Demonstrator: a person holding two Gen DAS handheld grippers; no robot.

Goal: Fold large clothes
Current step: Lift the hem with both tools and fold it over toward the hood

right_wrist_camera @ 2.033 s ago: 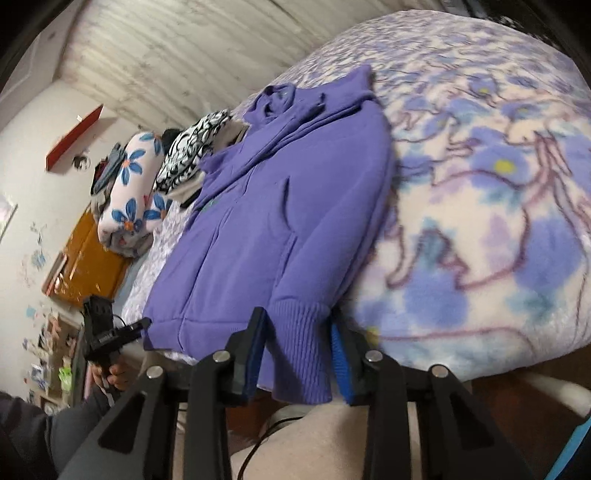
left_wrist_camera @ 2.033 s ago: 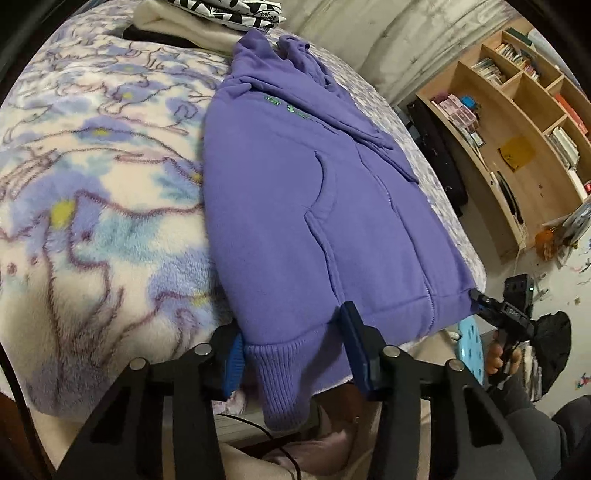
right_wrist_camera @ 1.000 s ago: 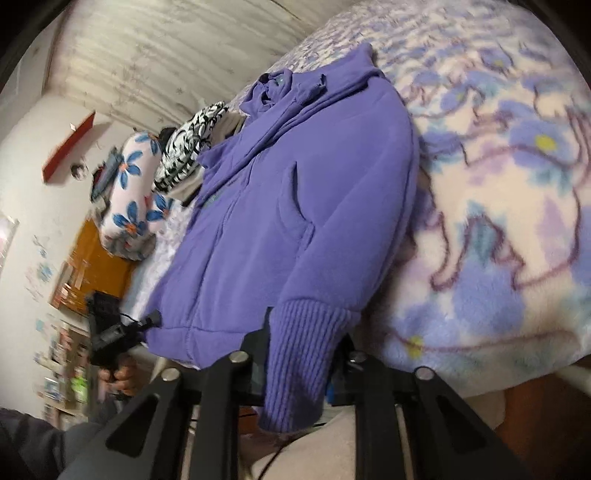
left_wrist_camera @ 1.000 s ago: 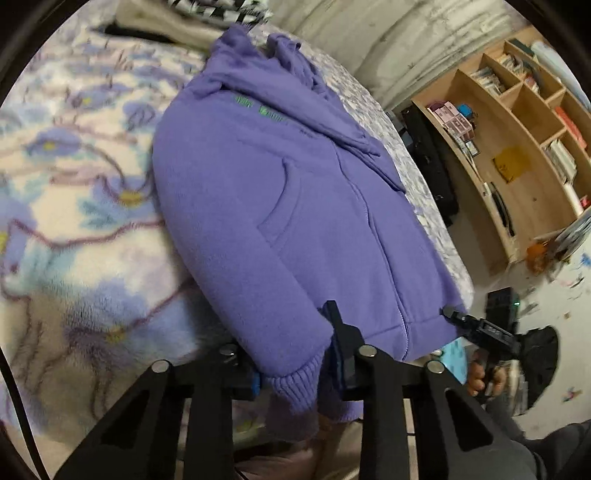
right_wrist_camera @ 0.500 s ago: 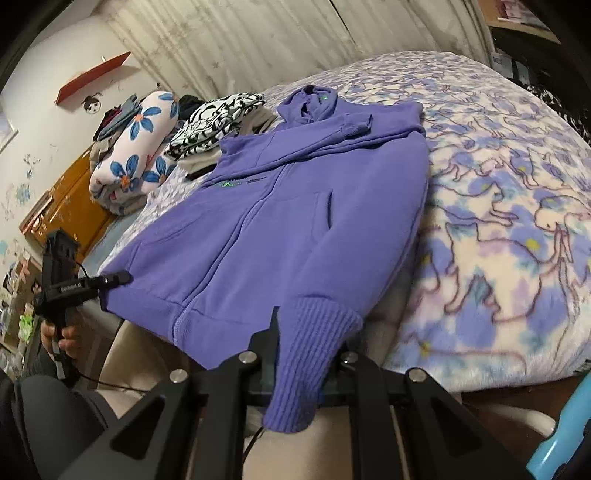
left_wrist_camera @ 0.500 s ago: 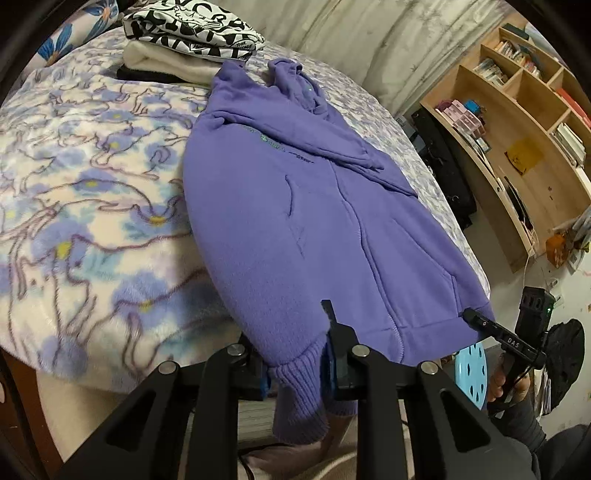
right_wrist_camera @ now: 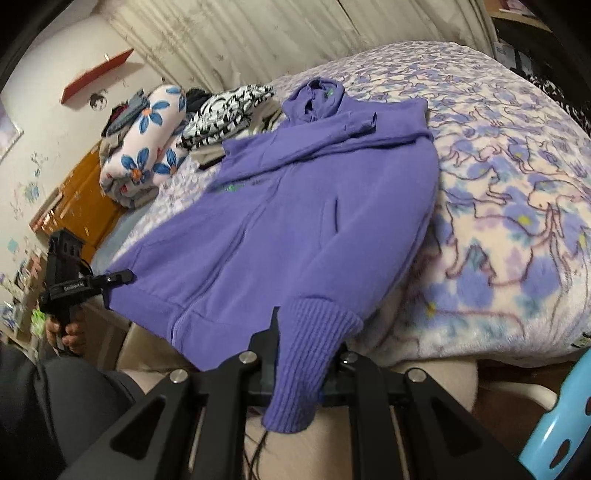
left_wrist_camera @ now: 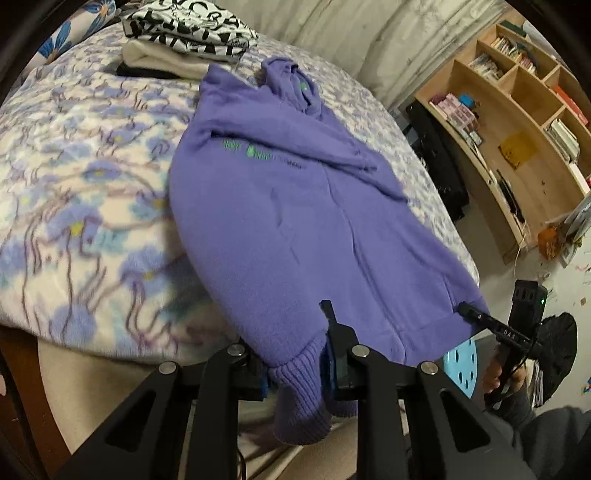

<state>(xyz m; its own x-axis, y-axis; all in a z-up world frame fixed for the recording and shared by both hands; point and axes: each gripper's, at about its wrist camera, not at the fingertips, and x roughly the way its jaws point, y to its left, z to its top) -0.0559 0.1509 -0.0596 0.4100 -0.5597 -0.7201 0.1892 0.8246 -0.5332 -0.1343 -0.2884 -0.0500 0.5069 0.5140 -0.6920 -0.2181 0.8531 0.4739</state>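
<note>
1. A purple hoodie [left_wrist_camera: 295, 229] lies front-up on a bed covered by a floral blanket [left_wrist_camera: 81, 206], hood [left_wrist_camera: 295, 85] toward the far end and hem toward the near edge, where the hem corners are raised off the bed.
2. The sleeves are folded across the chest; one cuff [right_wrist_camera: 364, 123] rests just below the hood in the right wrist view.
3. The left gripper [left_wrist_camera: 295, 373] has its fingers [left_wrist_camera: 341, 354] clamped on one ribbed hem corner [left_wrist_camera: 299, 402] of the hoodie, the knit bunched between them and hanging down below.
4. The right gripper [right_wrist_camera: 301, 373] has its fingers [right_wrist_camera: 267, 350] pressed together on the other ribbed hem corner [right_wrist_camera: 306, 354] (the cloth droops past them toward the camera).
5. Each gripper shows in the other's view: the right one [left_wrist_camera: 476, 317], held by a hand [left_wrist_camera: 498, 380], pinches the far hem corner in the left wrist view, and the left one [right_wrist_camera: 118, 277], held by a hand [right_wrist_camera: 68, 332], does the same in the right wrist view.
6. At the head of the bed sits a stack of folded clothes [left_wrist_camera: 184, 33], topped by a black-and-white patterned piece, just beyond the hoodie's shoulder.
7. A rolled flower-print blanket [right_wrist_camera: 147, 144] lies beside that stack.
8. A wooden bookshelf [left_wrist_camera: 517, 122] stands on the floor well apart from the bed, and a blue perforated stool [left_wrist_camera: 461, 369] sits near the bed's corner.
</note>
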